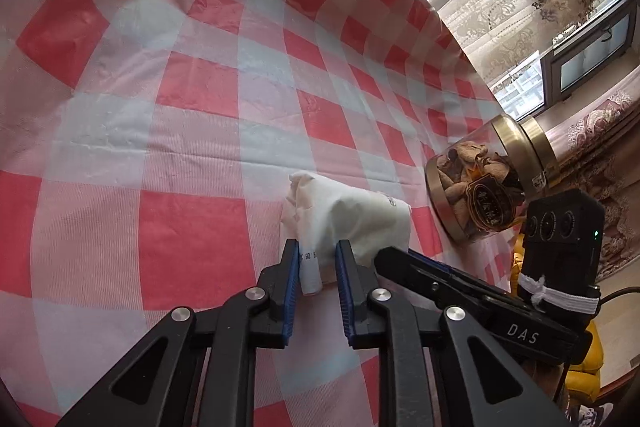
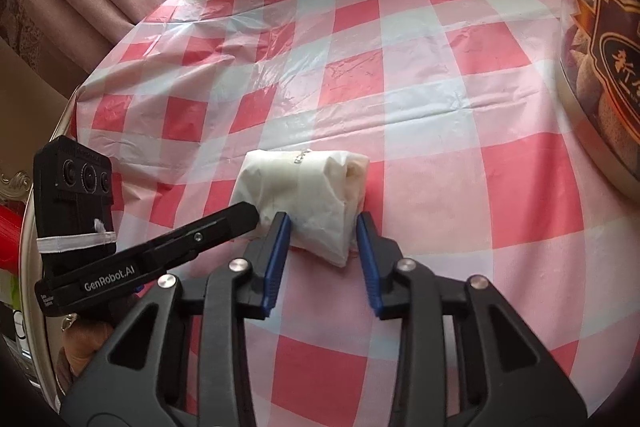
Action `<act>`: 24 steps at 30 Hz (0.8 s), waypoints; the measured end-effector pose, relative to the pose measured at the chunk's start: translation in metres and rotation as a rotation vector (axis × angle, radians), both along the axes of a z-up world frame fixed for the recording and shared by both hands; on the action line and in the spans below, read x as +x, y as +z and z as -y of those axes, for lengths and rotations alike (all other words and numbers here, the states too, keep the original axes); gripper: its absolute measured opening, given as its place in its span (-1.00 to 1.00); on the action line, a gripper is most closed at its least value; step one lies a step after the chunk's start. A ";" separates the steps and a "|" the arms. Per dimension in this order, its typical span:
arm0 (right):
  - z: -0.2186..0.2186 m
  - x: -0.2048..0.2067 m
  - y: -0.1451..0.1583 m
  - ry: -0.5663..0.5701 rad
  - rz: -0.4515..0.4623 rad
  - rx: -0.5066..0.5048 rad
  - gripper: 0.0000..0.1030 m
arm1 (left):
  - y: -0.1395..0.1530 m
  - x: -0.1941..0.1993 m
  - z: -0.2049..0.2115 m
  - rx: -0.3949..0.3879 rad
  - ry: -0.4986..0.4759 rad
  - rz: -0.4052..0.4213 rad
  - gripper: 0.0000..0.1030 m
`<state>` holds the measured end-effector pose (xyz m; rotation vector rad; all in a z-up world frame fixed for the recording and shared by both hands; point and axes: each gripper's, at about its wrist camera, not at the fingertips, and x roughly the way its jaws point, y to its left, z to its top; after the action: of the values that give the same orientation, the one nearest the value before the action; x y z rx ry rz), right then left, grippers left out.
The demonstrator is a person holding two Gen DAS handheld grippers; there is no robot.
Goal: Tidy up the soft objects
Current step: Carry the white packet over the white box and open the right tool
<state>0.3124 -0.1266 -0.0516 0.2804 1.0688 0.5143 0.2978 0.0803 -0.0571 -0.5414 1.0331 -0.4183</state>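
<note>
**Soft white packet, a gripper at each end**

A white packet [image 1: 348, 215], wrapped in thin crinkled plastic film, lies on the table [image 2: 460, 131] under a red-and-white check cloth, near the front edge and left of a jar [image 1: 480, 183] lying on its side.

The left gripper [image 1: 318, 259] has its jaws around the packet's flat sealed end flap; they stand narrow, yet a small gap shows on each side of the flap, so they look released rather than clenched. The right gripper [image 2: 322, 231] straddles the packet's near corner, its jaws set wider; the left pad lies against the film, the right one just clear of it, so no firm grasp yet.

The packet looks light and yielding: the film is puckered and folded at the ends, and the body bulges like soft padding. It will likely squash and sag rather than resist, and the glossy film may slip. The sealed flap gives a thin, flat hold; the thicker body gives a surer one, taken gently across its width.
</note>
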 end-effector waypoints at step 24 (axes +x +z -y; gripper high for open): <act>0.030 -0.077 0.025 0.102 0.075 -0.086 -0.42 | 0.028 -0.087 0.046 0.148 0.007 0.069 -0.84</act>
<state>0.2354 -0.1563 -0.0270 0.1307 1.0331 0.5645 0.2109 0.0341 -0.0290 -0.3962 0.9865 -0.3488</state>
